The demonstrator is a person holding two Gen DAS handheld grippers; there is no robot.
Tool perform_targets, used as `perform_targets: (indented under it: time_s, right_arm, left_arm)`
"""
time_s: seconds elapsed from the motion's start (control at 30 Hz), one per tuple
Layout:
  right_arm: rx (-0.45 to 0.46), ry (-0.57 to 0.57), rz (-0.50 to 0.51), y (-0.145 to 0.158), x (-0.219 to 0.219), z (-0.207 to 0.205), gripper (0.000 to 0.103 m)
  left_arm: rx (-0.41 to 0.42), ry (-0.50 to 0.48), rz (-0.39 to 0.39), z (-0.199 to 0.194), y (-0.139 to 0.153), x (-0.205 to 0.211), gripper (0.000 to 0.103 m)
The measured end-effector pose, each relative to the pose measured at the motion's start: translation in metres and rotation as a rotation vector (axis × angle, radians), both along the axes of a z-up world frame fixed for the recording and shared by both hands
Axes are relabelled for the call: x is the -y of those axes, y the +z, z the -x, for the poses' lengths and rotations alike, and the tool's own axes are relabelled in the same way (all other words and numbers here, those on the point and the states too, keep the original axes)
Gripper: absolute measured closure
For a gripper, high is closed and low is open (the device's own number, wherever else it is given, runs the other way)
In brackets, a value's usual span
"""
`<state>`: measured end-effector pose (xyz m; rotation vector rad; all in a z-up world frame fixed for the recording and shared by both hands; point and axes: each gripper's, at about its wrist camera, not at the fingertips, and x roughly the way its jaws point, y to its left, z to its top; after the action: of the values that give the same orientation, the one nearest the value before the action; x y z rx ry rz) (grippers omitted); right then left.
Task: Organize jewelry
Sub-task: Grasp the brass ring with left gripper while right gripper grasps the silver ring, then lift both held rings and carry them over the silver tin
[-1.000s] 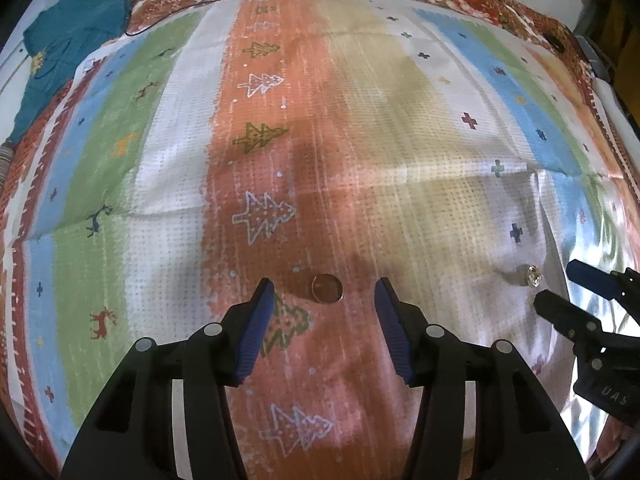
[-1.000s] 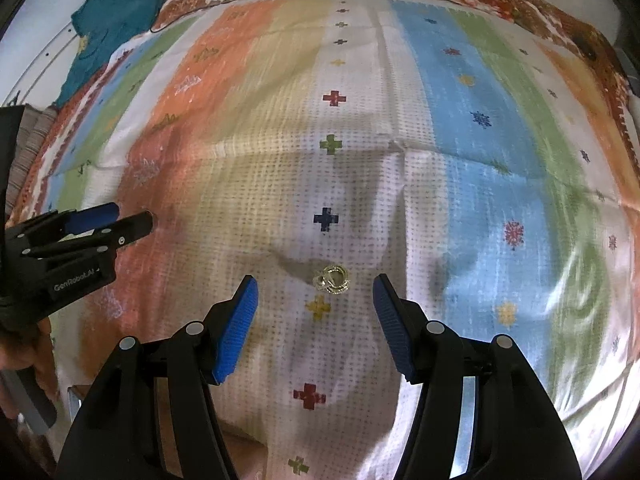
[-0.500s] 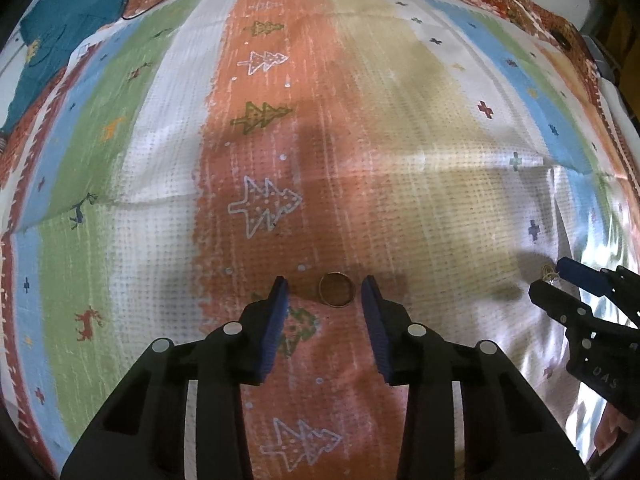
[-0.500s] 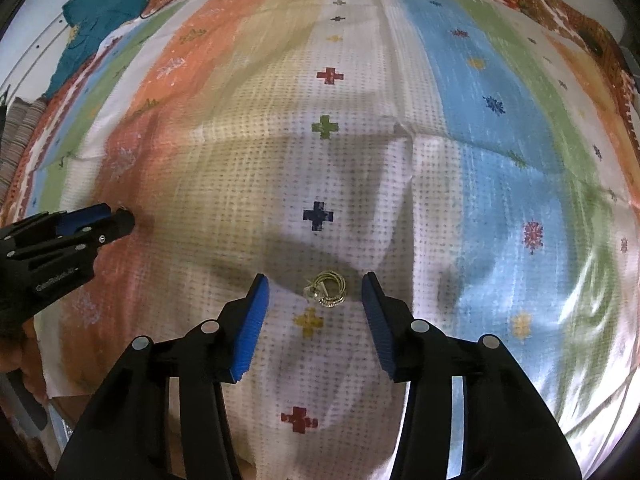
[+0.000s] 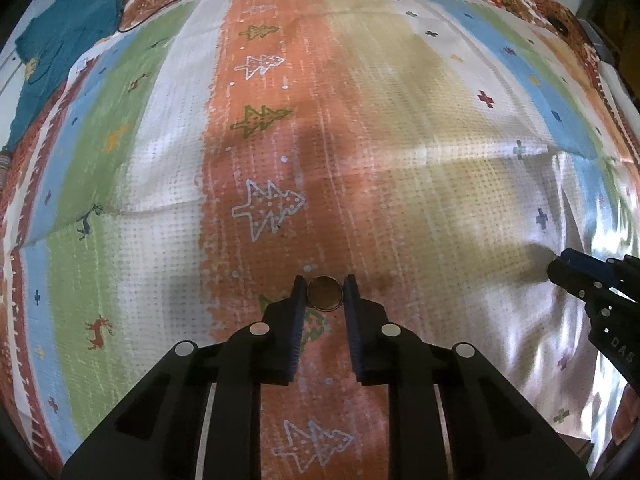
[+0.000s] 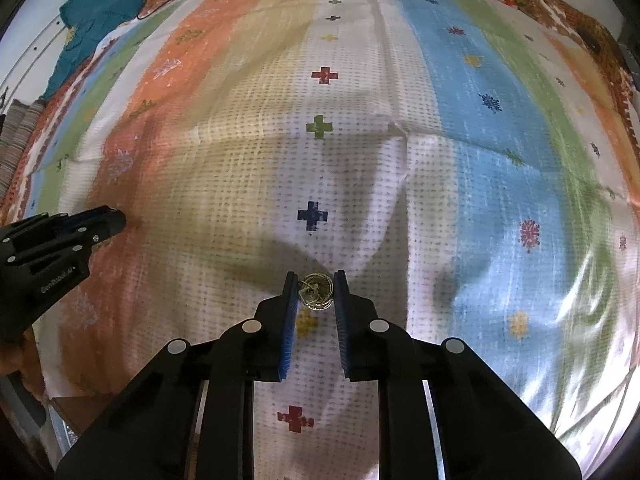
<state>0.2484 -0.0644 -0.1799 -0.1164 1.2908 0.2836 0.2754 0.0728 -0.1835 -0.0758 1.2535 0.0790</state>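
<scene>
Gold ring between left tongs (touching)

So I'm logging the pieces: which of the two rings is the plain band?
The plain gold band between the left gripper fingers; the ornate ring in the right gripper has a raised decorative setting.

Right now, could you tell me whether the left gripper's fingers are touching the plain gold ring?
Touching. In the left wrist view, the left gripper has both fingers pressed against the sides of the gold ring, with no gap showing.
</scene>
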Motion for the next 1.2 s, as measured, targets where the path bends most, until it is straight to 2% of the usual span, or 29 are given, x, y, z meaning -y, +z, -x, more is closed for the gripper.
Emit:
perform_targets:
  time_s: [0.13, 0.27, 0.73, 1.2]
  right_arm:
    - [0.014, 0.010, -0.002, 0.007, -0.002, 0.004, 0.084]
    - [0.030, 0.019, -0.014, 0.017, -0.003, 0.011, 0.084]
    - [0.094, 0.063, -0.009, 0.044, -0.011, 0.032, 0.084]
    - [0.137, 0.079, -0.003, 0.065, -0.013, 0.053, 0.084]
  left_arm:
    - [0.013, -0.007, -0.003, 0.001, 0.009, 0.003, 0.085]
    - [0.038, 0.011, 0.036, 0.005, 0.018, 0.000, 0.085]
    - [0.062, -0.026, 0.026, 0.023, 0.039, 0.019, 0.085]
    - [0.089, -0.004, 0.029, 0.053, 0.065, 0.014, 0.085]
